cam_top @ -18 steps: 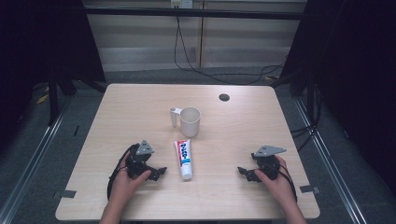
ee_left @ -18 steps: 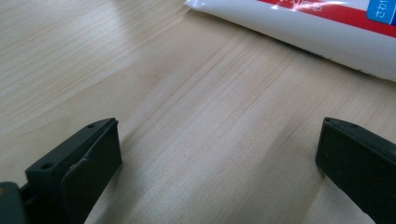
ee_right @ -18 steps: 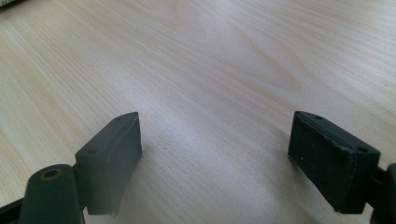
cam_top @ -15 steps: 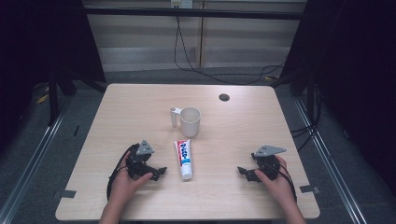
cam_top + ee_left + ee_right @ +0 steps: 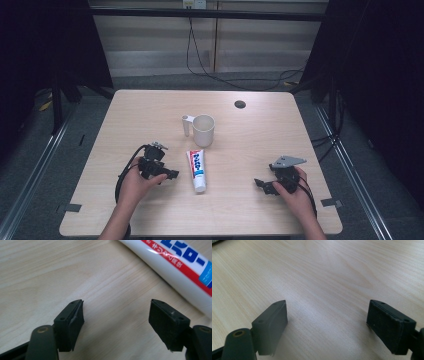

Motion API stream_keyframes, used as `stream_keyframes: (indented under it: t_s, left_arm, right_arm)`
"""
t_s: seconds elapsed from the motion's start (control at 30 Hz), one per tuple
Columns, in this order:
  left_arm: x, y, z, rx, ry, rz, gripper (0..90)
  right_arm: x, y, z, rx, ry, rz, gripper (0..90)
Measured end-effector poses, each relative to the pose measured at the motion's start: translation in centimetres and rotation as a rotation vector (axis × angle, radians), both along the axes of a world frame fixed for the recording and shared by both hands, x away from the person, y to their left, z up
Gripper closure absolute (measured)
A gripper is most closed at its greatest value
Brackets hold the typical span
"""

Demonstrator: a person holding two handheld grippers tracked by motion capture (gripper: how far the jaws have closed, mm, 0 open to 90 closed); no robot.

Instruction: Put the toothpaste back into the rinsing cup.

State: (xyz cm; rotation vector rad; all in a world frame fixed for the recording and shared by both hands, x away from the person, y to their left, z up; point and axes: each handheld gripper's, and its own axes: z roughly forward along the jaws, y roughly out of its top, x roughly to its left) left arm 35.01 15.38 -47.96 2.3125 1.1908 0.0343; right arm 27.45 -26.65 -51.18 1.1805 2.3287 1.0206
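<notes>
A white toothpaste tube with red and blue print lies flat near the table's middle, its cap toward the front edge. Behind it stands a white mug with its handle to the left. My left gripper rests low on the table just left of the tube, open and holding nothing; in the left gripper view the tube crosses the upper right corner beyond the spread jaws. My right gripper sits at the front right, well apart from the tube, open over bare wood.
The light wooden table has a dark round cable hole near its far edge. Dark curtains, metal rails and cables surround the table on a grey floor. A person's forearms come in from the bottom edge.
</notes>
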Motion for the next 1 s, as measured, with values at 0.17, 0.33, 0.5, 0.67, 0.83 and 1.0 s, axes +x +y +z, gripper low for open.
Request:
stream_keyframes:
  t_s: [0.17, 0.33, 0.5, 0.67, 0.83, 1.0]
  left_arm:
    - [1.0, -1.0, 0.5, -0.008, 0.102, 0.028, 29.5]
    - [1.8, -2.5, 1.3, -0.015, 0.165, 0.037, 29.5]
    - [2.7, -3.5, 2.2, -0.019, 0.189, 0.062, 29.5]
    - [3.2, -4.6, 2.7, -0.021, 0.216, 0.082, 29.5]
    - [3.5, -5.5, 2.8, -0.018, 0.247, 0.100, 29.4]
    - [3.7, -6.4, 2.6, -0.003, 0.269, 0.130, 29.4]
  right_arm:
    - [0.0, 0.0, 0.0, 0.000, -0.001, -0.002, 16.6]
    - [0.0, 0.0, 0.0, 0.000, 0.000, -0.001, 16.6]
    - [0.0, 0.0, 0.0, 0.000, -0.001, -0.002, 16.6]
    - [0.0, 0.0, 0.0, -0.001, -0.001, -0.001, 16.6]
    - [0.0, 0.0, 0.0, -0.001, -0.001, -0.002, 16.6]
    - [0.0, 0.0, 0.0, 0.000, -0.001, -0.002, 16.6]
